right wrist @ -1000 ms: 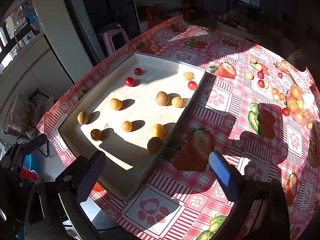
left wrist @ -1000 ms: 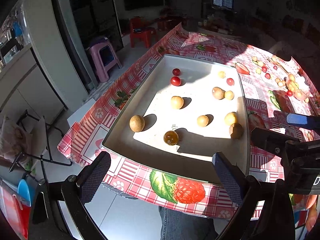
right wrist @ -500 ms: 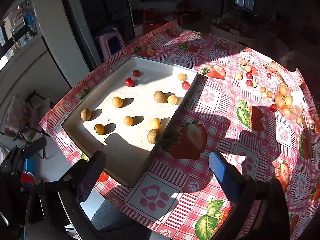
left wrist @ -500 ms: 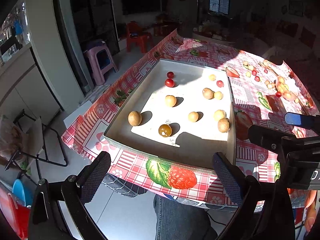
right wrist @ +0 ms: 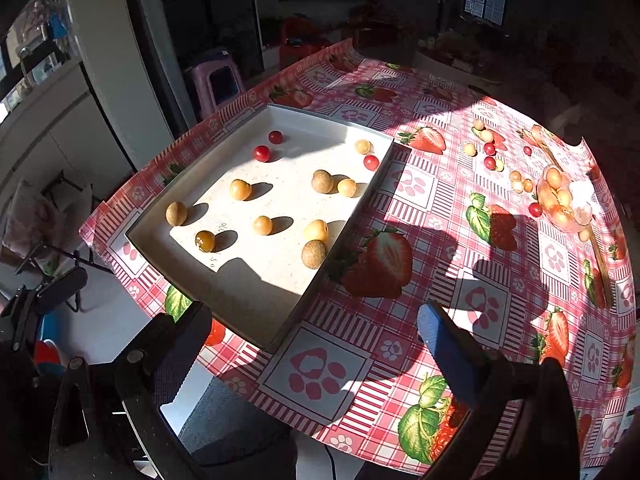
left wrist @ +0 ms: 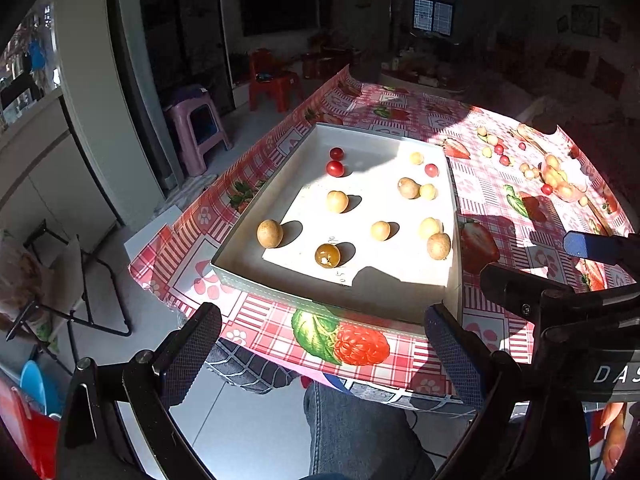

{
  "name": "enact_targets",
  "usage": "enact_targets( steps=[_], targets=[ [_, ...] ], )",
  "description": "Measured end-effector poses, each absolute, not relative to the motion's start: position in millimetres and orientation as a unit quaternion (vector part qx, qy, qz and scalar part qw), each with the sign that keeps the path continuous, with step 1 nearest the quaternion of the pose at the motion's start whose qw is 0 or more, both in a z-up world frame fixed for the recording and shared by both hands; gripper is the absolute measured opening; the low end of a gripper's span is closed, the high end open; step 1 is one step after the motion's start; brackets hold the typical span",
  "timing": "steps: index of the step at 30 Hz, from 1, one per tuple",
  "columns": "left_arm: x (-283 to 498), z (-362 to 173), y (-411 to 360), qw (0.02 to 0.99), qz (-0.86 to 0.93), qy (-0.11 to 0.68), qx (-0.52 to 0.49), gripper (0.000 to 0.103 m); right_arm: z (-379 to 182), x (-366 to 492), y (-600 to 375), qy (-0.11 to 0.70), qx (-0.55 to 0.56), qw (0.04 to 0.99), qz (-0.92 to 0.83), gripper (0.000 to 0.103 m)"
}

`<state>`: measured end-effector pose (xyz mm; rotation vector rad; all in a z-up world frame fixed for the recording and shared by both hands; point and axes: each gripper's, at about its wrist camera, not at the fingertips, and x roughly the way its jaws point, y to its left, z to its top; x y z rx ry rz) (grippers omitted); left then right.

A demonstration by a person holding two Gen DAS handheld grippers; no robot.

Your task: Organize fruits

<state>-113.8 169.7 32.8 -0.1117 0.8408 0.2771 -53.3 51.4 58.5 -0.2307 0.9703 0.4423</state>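
Observation:
A shallow white tray (left wrist: 256, 220) (right wrist: 348, 220) lies on the strawberry tablecloth and holds several small fruits: red cherry tomatoes (left wrist: 335, 168) (right wrist: 262, 153), yellow round fruits (left wrist: 337, 201) (right wrist: 241, 190) and brown longans (left wrist: 270, 233) (right wrist: 314, 254). More loose fruits (left wrist: 498, 149) (right wrist: 489, 148) and a clear bag of fruit (left wrist: 558, 178) (right wrist: 560, 200) lie at the table's far right. My left gripper (left wrist: 320, 344) is open and empty, held off the table's near edge. My right gripper (right wrist: 312, 340) is open and empty above the tray's near right corner; it also shows in the left wrist view (left wrist: 592, 246).
The table's near edge (left wrist: 360, 376) hangs over my knee in jeans (left wrist: 360, 432). A pink stool (left wrist: 196, 128), red chairs (left wrist: 276, 80), a white cabinet (left wrist: 88, 92) and a folding rack (left wrist: 72, 280) stand on the floor to the left.
Both grippers have pulled back and up from the tray, so the table looks smaller and farther. The fruits have not moved.

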Motion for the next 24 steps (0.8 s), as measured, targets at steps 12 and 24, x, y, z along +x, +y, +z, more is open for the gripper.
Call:
enact_targets(
  steps=[12, 24],
  targets=[
    [-107.1, 22.9, 175.4, 0.893, 0.142, 0.422, -0.067, 0.102, 53.9, -49.9, 56.9, 0.464, -0.114, 0.851, 0.217, 0.103],
    [-85.7, 13.2, 178.6, 0.893, 0.153, 0.419, -0.051, 0.102, 36.0, -22.2, 63.6, 0.474, -0.122, 0.839, 0.237, 0.103]
  ],
)
